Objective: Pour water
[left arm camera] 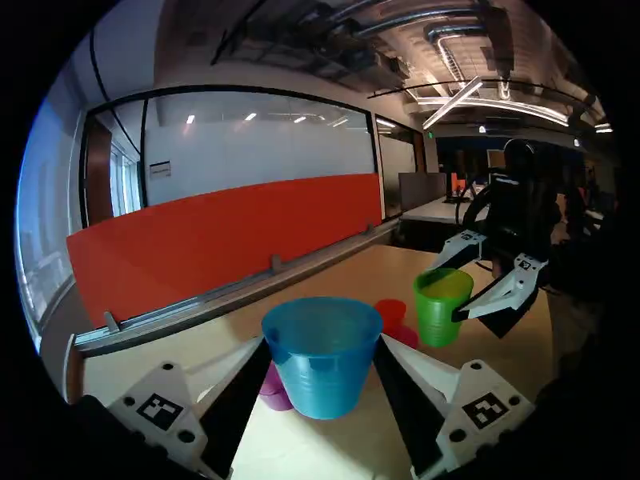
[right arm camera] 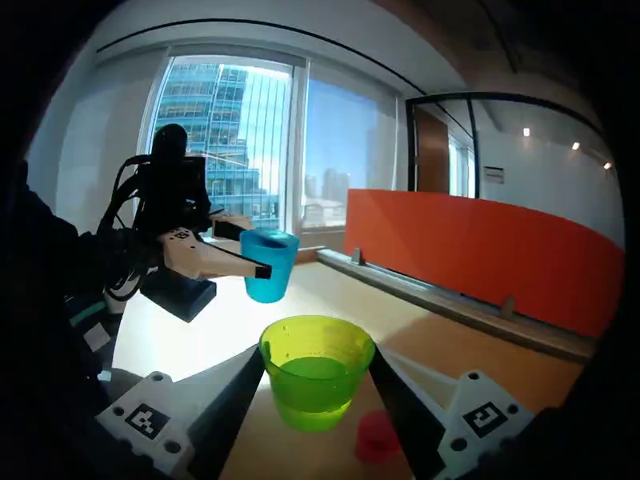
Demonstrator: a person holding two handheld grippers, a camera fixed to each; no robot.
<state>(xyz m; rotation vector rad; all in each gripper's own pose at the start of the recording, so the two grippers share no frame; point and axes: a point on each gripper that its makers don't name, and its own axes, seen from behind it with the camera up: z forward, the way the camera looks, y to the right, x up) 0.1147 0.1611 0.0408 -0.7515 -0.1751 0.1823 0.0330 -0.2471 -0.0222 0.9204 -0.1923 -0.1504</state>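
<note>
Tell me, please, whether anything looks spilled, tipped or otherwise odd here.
Nothing stands out. The blue cup sits upright in the left gripper, the green cup upright in the right gripper, and the table shows no spill.

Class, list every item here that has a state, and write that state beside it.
Left gripper, shut on blue cup.
Right gripper, shut on green cup.
Blue cup, upright, held off the table.
Green cup, upright, held, seemingly part full.
Red cup, on the table, ungripped.
Purple cup, on the table, ungripped.
</note>
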